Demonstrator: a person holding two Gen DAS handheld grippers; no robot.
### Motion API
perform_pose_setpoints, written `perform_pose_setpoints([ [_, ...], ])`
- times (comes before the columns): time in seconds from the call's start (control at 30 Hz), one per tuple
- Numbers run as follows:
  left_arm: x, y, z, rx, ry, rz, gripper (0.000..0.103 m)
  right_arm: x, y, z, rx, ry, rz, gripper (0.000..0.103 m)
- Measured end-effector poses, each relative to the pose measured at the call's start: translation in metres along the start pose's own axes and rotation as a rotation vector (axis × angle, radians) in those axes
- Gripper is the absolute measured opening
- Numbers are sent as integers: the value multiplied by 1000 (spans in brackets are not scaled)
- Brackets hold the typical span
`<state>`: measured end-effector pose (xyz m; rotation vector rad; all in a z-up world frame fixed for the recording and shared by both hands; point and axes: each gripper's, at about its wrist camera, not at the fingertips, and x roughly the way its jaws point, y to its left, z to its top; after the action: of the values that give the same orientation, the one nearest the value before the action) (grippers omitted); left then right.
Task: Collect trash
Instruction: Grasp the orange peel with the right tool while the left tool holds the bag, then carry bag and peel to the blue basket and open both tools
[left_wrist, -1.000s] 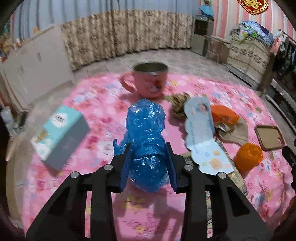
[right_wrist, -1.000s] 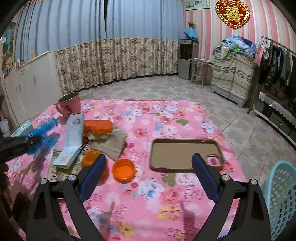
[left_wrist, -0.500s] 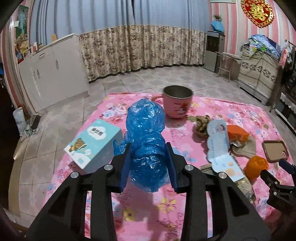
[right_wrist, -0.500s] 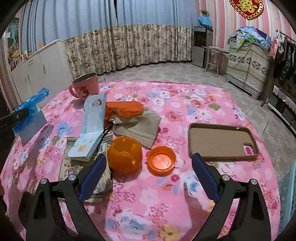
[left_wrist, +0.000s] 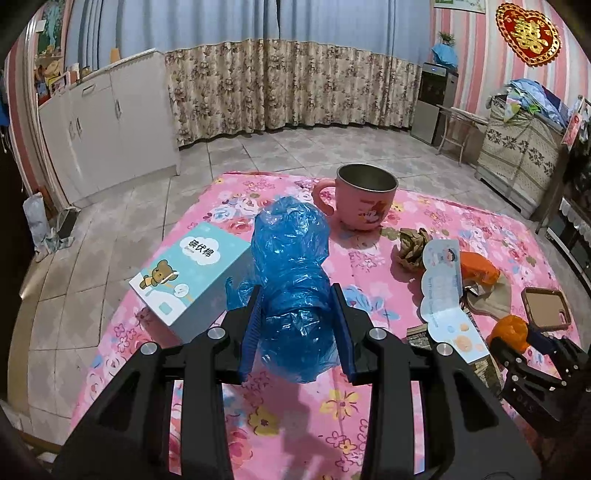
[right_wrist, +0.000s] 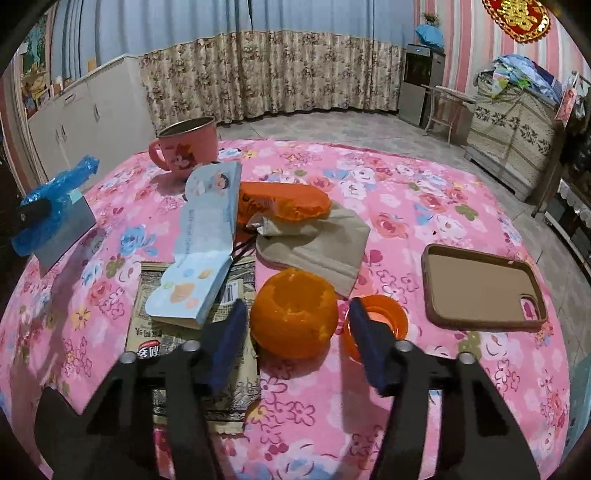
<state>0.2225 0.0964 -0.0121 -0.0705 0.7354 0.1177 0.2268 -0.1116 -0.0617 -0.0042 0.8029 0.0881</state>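
Our right gripper (right_wrist: 295, 328) has just been closing, its jaws astride the hollow orange peel cup (right_wrist: 293, 319) but not yet pressing — we judge a grasp comes next. Left of the peel, our left gripper (left_wrist: 297, 328) clamps a crumpled blue plastic bag (left_wrist: 291, 280).

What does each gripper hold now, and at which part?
The left gripper clamps the blue plastic bag at its lower part. The right gripper, just closing, flanks the orange peel, not yet gripping.

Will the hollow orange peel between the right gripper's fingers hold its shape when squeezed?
Probably not: the orange peel is an empty open-topped shell, so it likely dents. It looks light. Being round, it might roll before the right gripper, whose jaws have just been closing, pinches it.
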Motion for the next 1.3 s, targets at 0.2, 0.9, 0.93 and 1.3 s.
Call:
perform_pose_setpoints([
  [0.2,-1,-9,-3,39,-4,6,35,-5,-5,-1,5,-17,46,42],
  [0.9,-80,-128,-24,215,-109,-246,35,-183,-136,-31,140,-260,-120,42],
  [0.93,-86,-141,-29,234,-110,-265,35,-193,-147,-38,153,-263,-139,42],
  [1.3,-133,-269,-83,411,-108,-500,35,-245,-236,-108,281,-234,-363,42],
])
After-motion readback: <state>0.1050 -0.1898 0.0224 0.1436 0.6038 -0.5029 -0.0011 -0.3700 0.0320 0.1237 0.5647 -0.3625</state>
